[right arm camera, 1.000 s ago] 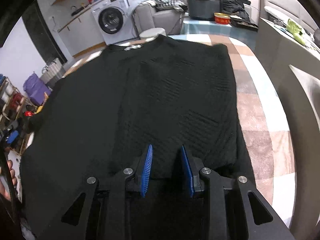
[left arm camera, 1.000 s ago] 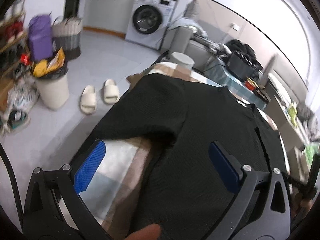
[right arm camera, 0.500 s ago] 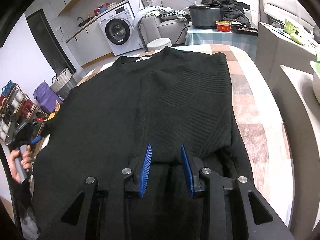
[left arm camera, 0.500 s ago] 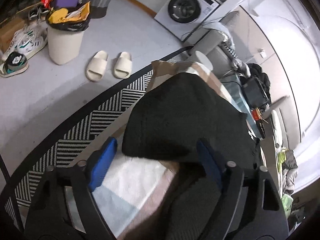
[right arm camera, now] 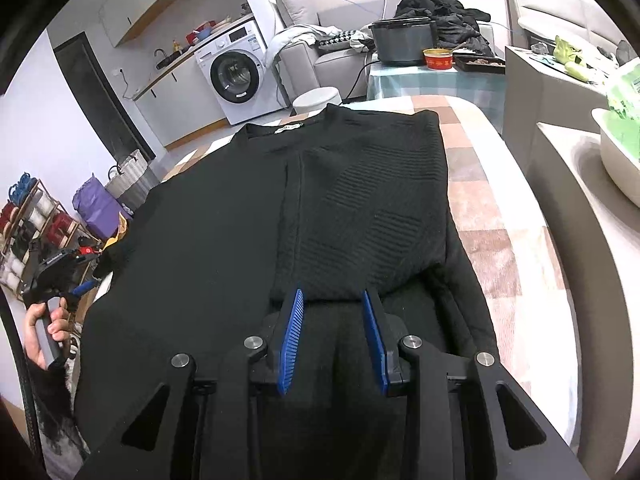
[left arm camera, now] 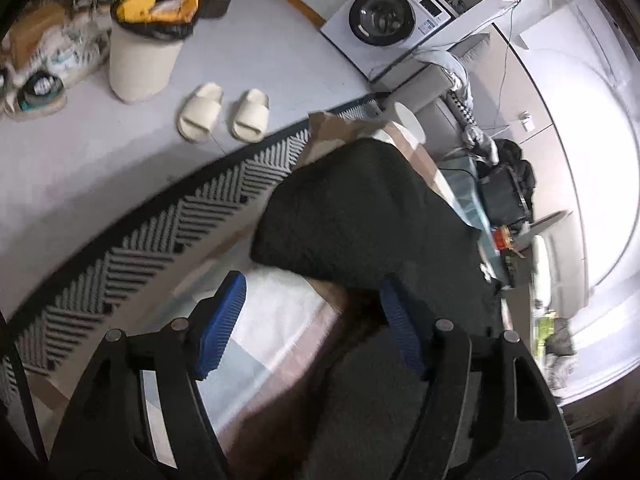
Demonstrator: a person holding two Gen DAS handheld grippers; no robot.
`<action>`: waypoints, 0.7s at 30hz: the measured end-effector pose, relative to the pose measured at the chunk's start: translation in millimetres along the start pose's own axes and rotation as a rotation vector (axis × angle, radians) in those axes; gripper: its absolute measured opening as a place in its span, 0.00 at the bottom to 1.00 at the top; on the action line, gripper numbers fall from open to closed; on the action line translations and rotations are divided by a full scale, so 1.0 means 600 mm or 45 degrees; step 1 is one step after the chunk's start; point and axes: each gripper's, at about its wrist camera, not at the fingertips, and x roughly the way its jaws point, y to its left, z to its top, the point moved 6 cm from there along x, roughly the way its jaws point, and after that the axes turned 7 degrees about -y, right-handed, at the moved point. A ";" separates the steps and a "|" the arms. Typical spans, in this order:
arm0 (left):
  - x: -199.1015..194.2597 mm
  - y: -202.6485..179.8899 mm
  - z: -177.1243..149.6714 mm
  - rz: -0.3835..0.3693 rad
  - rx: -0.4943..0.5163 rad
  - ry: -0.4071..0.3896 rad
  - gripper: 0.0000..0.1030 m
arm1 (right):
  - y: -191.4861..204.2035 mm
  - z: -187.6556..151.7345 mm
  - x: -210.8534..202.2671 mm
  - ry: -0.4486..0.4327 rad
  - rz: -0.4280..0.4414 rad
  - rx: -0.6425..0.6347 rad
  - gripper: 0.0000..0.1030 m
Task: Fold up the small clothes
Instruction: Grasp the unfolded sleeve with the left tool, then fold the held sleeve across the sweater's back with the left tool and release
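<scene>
Black sweater (right arm camera: 248,240) spread on checked cloth (right arm camera: 496,216); side toward 3 o'clock already folded in, 9 o'clock side left to fold. Left gripper (left arm camera: 312,320) wide open, holding nothing, near sleeve (left arm camera: 352,216). Right gripper (right arm camera: 332,332) half open, empty, over hem.

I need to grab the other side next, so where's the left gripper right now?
The left gripper hangs open at the sweater's left sleeve, over the checked blanket; in the right wrist view it sits at far left.
</scene>
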 end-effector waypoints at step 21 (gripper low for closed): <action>-0.001 -0.216 0.029 -0.046 0.431 -0.359 0.02 | -0.024 -0.039 -0.021 0.012 -0.008 0.083 0.30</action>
